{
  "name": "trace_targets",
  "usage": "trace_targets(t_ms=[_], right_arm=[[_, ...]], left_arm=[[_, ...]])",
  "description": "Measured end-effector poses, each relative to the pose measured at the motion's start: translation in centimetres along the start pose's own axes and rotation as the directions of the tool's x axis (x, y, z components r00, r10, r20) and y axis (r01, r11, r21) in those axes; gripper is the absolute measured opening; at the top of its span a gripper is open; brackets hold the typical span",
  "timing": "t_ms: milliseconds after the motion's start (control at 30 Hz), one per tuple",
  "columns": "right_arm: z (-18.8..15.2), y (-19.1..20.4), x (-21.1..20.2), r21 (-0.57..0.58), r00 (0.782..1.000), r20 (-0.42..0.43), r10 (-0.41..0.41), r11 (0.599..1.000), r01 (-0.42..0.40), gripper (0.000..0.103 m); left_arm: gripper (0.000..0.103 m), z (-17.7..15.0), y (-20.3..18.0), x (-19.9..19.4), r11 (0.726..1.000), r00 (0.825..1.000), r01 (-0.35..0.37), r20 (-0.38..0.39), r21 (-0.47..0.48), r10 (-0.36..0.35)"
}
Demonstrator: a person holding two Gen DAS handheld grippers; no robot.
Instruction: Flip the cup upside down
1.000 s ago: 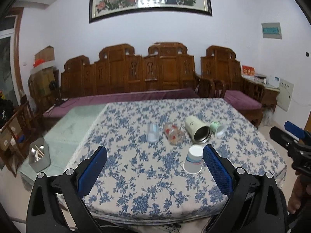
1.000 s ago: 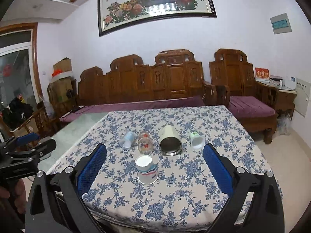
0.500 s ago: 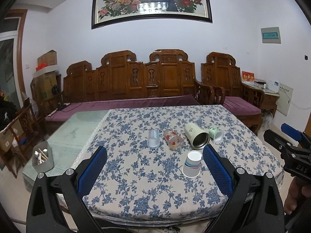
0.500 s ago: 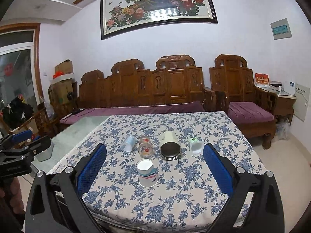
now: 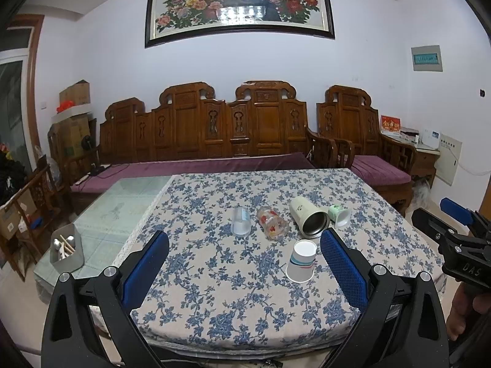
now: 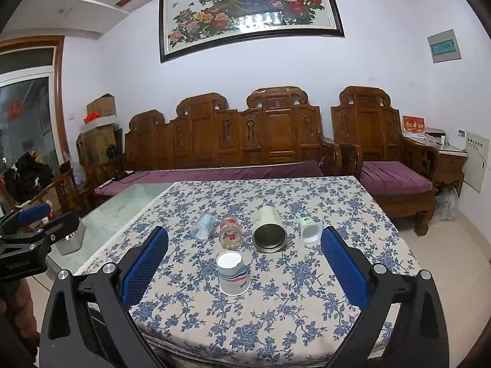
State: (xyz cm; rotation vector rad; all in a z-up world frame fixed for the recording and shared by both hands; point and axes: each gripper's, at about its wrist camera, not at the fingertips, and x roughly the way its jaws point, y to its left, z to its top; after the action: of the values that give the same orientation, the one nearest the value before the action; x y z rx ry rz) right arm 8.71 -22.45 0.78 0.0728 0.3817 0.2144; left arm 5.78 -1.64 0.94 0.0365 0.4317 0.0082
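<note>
Even indoor light, glare on the framed painting [image 5: 239,3], sharp focus, strong fisheye bending, dark vignetted corners.

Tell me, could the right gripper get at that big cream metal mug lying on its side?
Probably yes: the right gripper is open, though the upside-down striped paper cup stands before the cream metal mug.

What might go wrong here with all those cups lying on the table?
The paper cup already stands upside down; four others lie on their sides. The steel-lined cup and flowered glass lie close together, so grabbing one could nudge the other rolling. Both grippers, left and right, are open, far back.
</note>
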Motion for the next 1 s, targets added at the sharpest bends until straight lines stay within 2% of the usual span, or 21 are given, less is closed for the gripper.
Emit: trace_targets(t_ms=[1000], right_arm=[[-0.27,0.28,-0.12,-0.003,1.0,0.003,0.003,1.0,-0.003,0.1]], left_arm=[[0.095,0.15,-0.05,-0.55,1.0,1.0,0.004,0.02,-0.002,-0.004]])
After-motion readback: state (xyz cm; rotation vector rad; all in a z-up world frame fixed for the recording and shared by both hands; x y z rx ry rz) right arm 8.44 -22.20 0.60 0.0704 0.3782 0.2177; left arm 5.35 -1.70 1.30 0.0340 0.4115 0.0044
